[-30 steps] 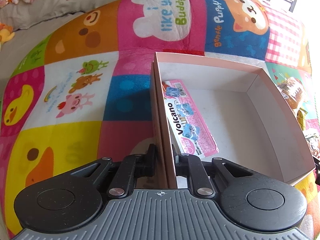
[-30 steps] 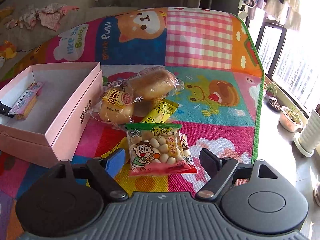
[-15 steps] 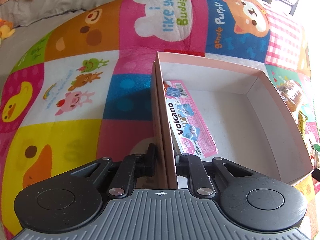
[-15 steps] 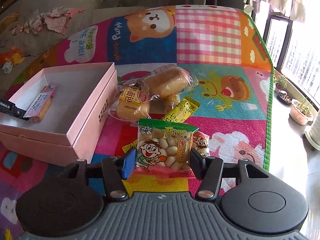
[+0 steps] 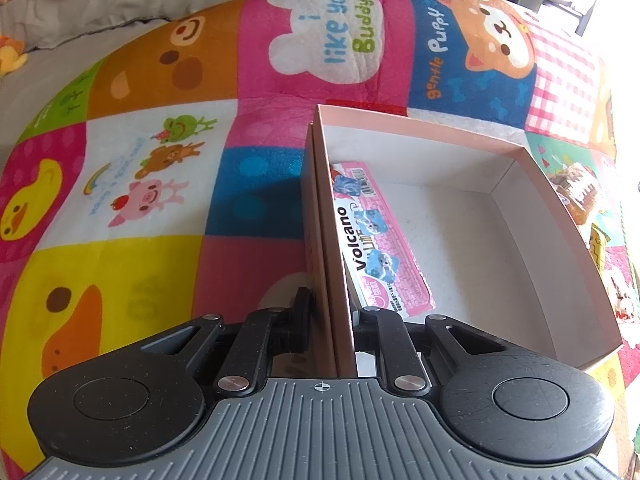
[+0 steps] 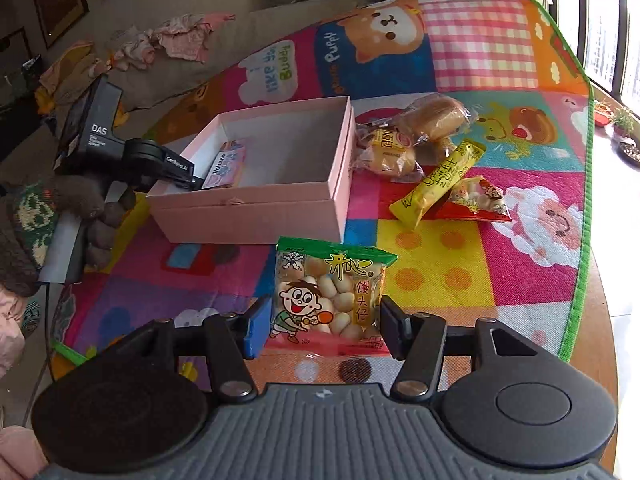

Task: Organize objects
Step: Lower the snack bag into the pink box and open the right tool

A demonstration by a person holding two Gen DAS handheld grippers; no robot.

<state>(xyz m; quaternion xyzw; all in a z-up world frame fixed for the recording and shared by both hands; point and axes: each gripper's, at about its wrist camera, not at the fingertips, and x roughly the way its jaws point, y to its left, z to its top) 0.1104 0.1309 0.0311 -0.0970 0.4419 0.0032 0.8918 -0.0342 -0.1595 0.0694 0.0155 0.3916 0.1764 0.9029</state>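
While the left gripper (image 5: 330, 320) clamps the near side wall of the pink box (image 5: 520, 216), the right gripper (image 6: 322, 326) grips a bag of small round biscuits (image 6: 330, 300) between its 2 fingers, raised above the cartoon play mat (image 6: 440, 272) just in front of the box. The box is open and sits on the mat; a pink Volcano snack pack (image 5: 380, 248) lies inside along the clamped wall. To the right of the box, on the mat: wrapped buns (image 6: 416, 132), a yellow stick pack (image 6: 440, 178) and a red snack bag (image 6: 478, 200), touching in a loose pile.
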